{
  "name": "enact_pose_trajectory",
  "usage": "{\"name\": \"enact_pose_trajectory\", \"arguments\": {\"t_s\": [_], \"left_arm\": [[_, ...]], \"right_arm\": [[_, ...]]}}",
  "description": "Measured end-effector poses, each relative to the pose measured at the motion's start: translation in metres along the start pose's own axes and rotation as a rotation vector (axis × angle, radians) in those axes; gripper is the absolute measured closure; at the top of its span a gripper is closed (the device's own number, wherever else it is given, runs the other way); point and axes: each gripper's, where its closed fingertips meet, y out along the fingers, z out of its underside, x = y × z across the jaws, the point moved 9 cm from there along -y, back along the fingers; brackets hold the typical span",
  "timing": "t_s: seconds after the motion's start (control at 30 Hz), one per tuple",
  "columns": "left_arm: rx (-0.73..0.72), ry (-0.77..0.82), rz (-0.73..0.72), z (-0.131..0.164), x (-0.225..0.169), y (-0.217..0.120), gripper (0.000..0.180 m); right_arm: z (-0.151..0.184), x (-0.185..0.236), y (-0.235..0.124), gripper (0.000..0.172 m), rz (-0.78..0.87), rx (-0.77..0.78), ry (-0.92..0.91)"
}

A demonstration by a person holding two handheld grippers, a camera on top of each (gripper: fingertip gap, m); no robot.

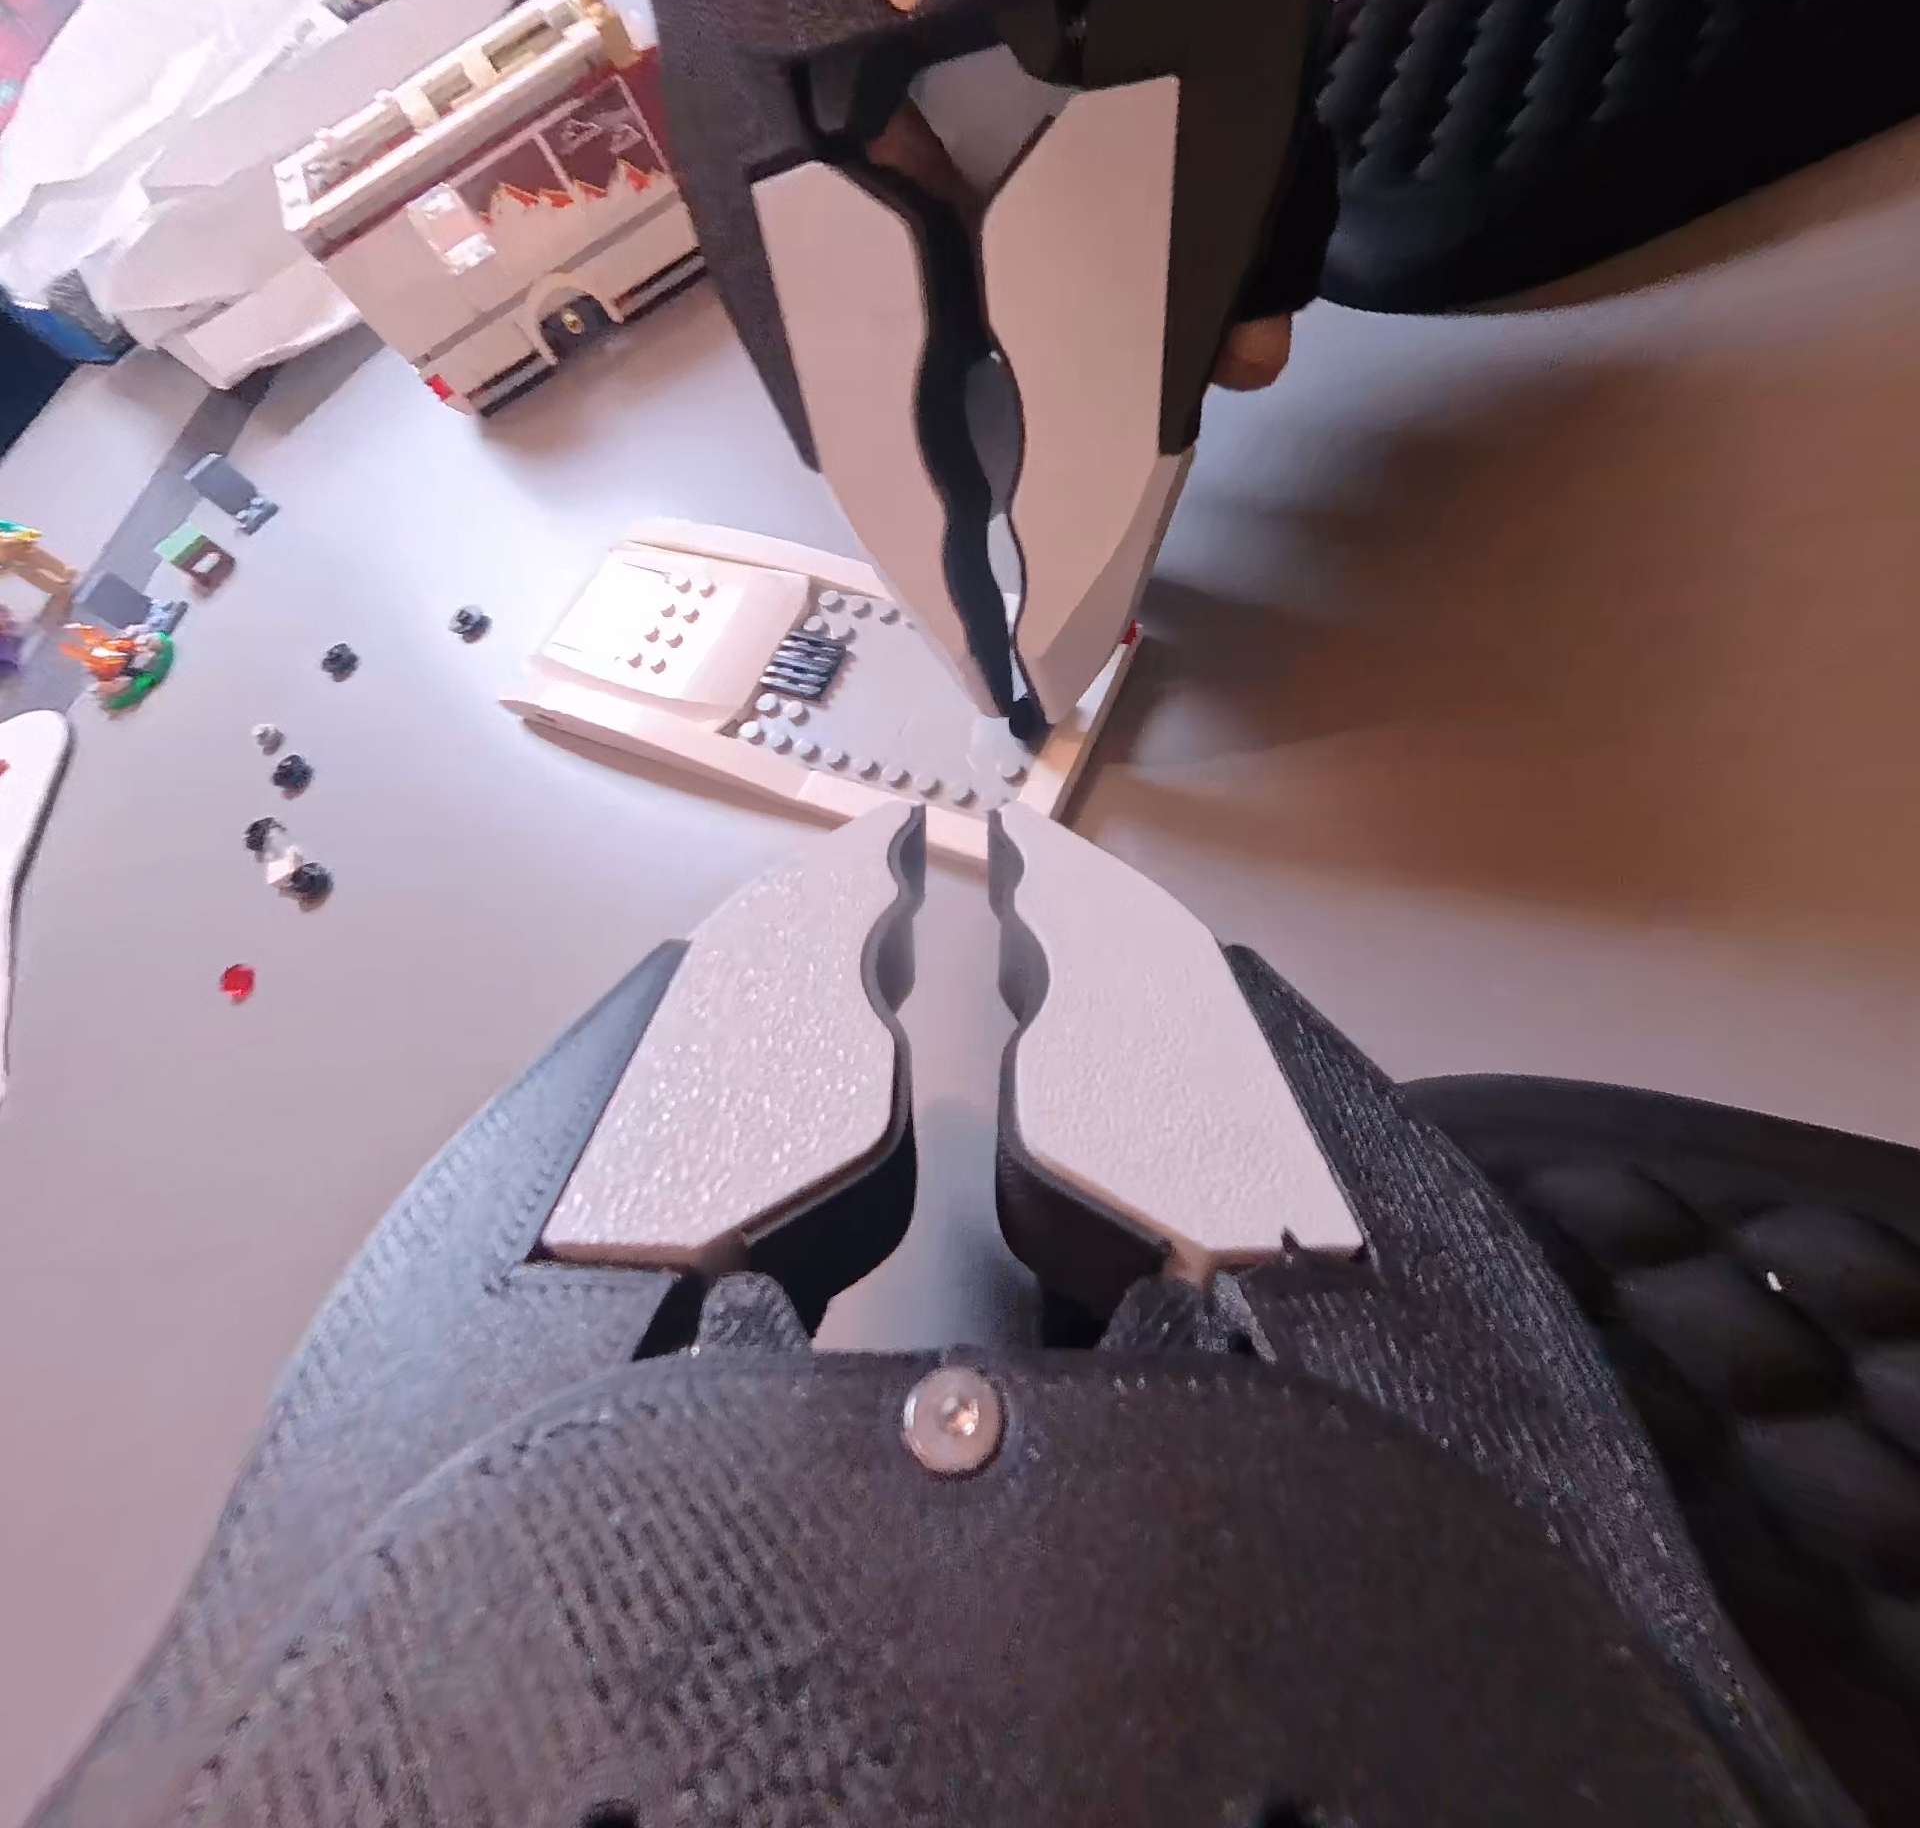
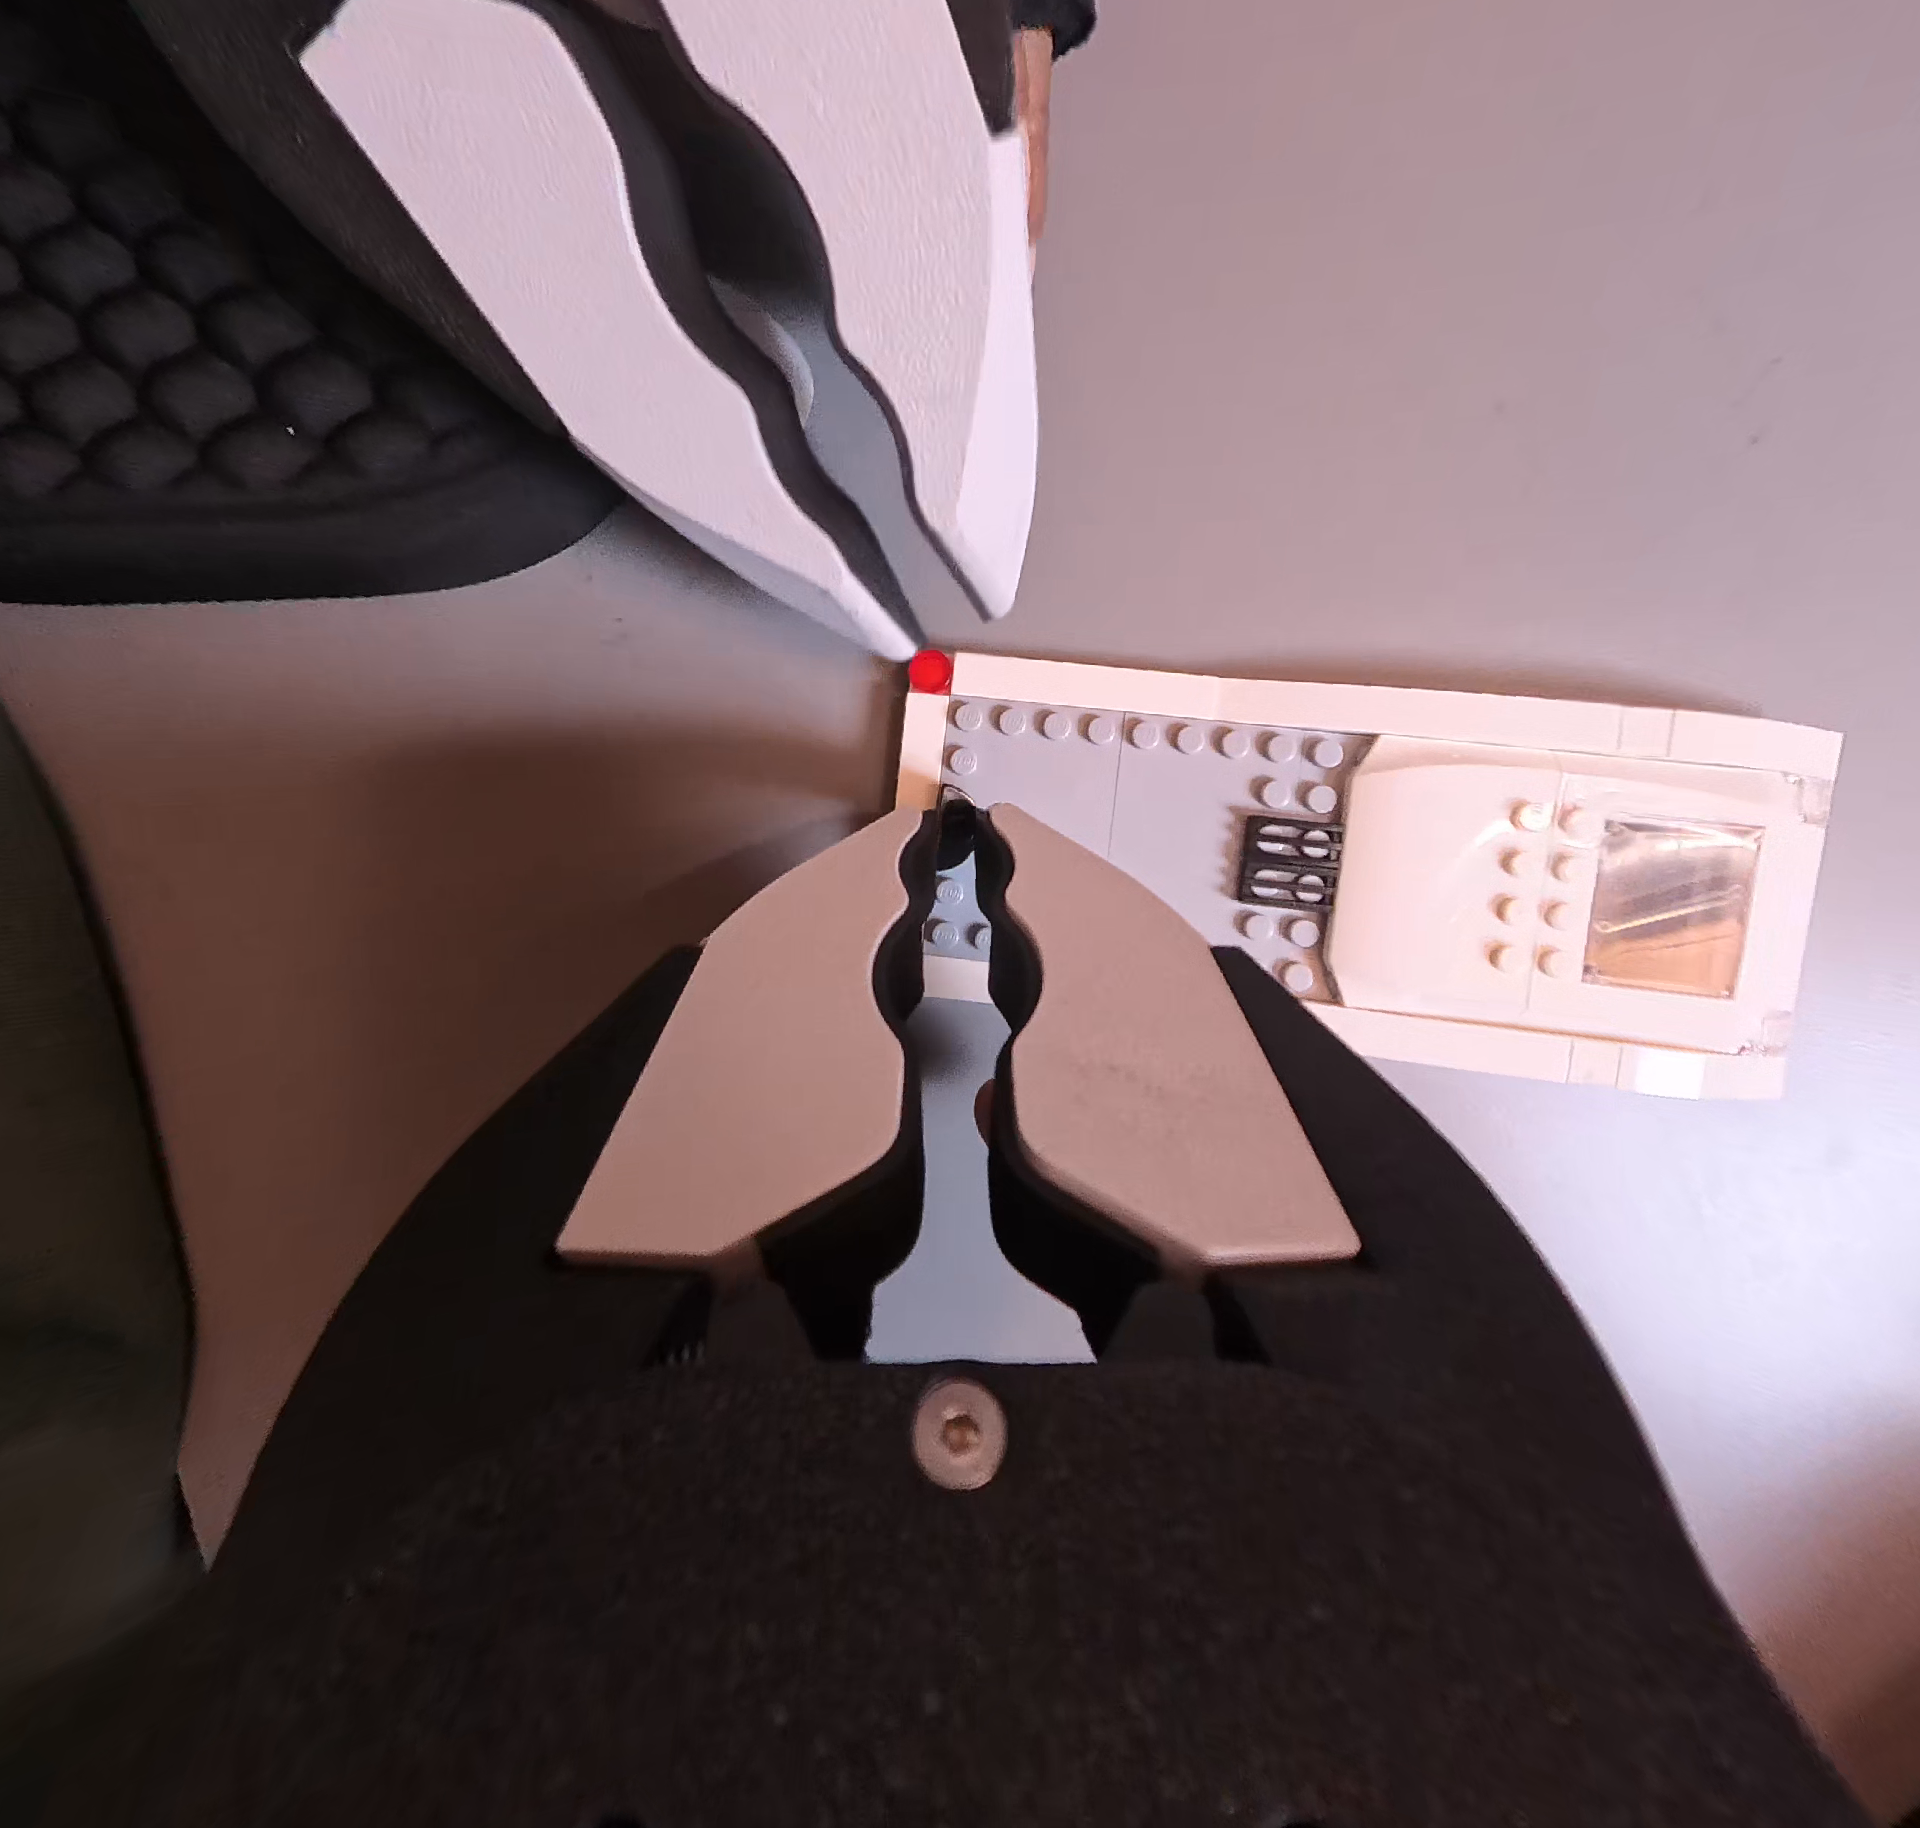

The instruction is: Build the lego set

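Over at 9 o'clock in the left wrist view there's a scatter of loose black bits (image 1: 291, 770) on the bench (image 1: 520, 999), with a brick-built van (image 1: 488, 220) parked up at 11. The left tool (image 1: 954, 822) has its jaws a narrow slit apart with nothing in them. In the right wrist view one of its tips sits right against a red stud (image 2: 928, 670) at the corner of the white-and-grey studded plate (image 2: 1143, 812), which lies flat on the bench. The right tool (image 2: 956, 817) is pinched shut on a small black piece (image 2: 956, 828), held at the very tips and down on the plate's short end at about 6 o'clock from that red stud. My two cents: with a grip that far out on the tips, keep the squeeze steady and the tool square to the plate, otherwise the piece may well twist out. The left tip parked at the corner looks handy for stopping the plate from sliding.
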Motion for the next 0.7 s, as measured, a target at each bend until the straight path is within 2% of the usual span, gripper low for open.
{"name": "enact_pose_trajectory", "arguments": {"t_s": [0.03,0.17,0.33,0.7], "left_arm": [[0.017,0.002,0.018,0.0,0.0,0.003,0.168],[0.074,-0.008,0.066,0.001,0.0,0.009,0.166],[0.086,-0.025,0.131,0.0,0.0,0.011,0.178],[0.09,-0.031,0.123,0.0,0.0,0.011,0.18]], "right_arm": [[-0.001,0.0,0.0,0.166,0.002,0.011,-0.001],[-0.004,0.001,0.001,0.166,0.012,0.048,0.003],[-0.007,0.002,0.002,0.166,0.035,0.094,0.03],[-0.013,0.009,0.004,0.166,0.111,0.17,0.018]]}}
